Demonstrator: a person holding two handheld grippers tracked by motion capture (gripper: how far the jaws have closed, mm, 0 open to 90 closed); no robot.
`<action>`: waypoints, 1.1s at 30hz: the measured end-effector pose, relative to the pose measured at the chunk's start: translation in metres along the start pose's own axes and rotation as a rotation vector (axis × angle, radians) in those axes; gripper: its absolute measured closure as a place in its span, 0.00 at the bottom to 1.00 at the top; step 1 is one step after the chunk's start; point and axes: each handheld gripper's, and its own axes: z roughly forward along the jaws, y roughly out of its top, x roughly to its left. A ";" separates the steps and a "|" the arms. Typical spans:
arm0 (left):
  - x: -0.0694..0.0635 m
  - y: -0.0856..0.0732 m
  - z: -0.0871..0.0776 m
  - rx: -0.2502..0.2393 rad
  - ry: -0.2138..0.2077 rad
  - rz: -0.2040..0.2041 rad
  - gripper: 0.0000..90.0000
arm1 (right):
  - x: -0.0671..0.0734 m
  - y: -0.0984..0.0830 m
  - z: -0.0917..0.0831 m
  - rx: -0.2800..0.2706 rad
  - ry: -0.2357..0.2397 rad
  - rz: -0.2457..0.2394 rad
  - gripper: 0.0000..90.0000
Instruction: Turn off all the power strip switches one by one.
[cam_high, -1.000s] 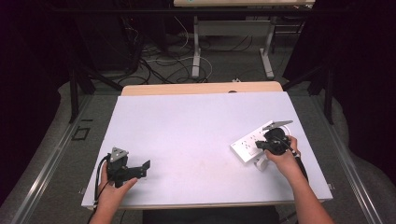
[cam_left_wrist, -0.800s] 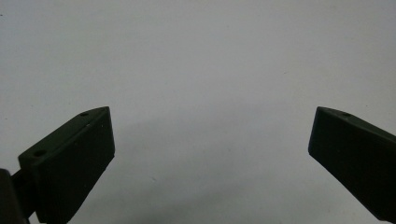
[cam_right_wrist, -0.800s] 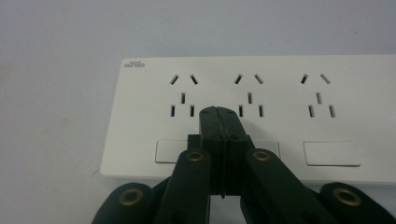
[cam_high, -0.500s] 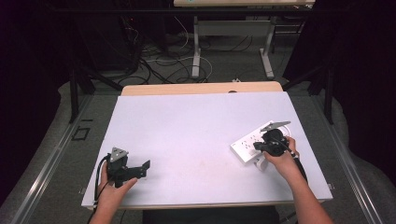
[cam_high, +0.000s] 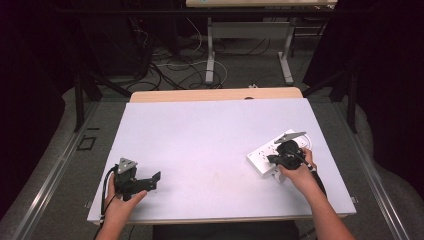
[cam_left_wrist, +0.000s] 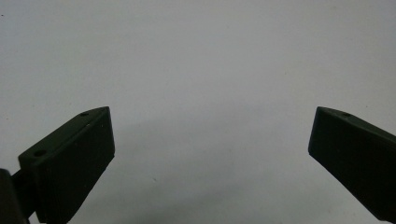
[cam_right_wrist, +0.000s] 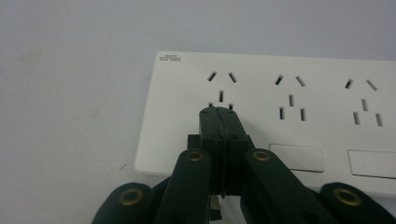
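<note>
At the near left edge of the white rectangular table (cam_high: 210, 135), the left black two-jaw gripper (cam_high: 150, 181) is held in the person's left hand (cam_high: 120, 202), its jaws spread wide over bare tabletop with nothing between them. Farther right, the right black two-jaw gripper (cam_right_wrist: 220, 116) is held with its jaws pressed together, empty, tips resting on the white plastic power strip (cam_right_wrist: 299, 93) with 3 visible socket groups, lying at the table's right side.

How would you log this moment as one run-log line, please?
left gripper: open, over bare table | right gripper: shut, tips on power strip by end socket group
</note>
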 end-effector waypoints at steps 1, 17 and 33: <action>0.000 0.000 0.000 0.000 0.000 -0.001 0.00 | 0.001 0.000 0.001 -0.003 0.012 -0.002 1.00; 0.001 0.000 0.000 -0.002 0.001 -0.001 0.00 | 0.008 0.001 0.005 0.020 0.023 -0.042 1.00; 0.001 0.000 -0.001 -0.002 0.002 0.000 0.00 | 0.006 0.000 0.005 0.021 0.026 -0.032 1.00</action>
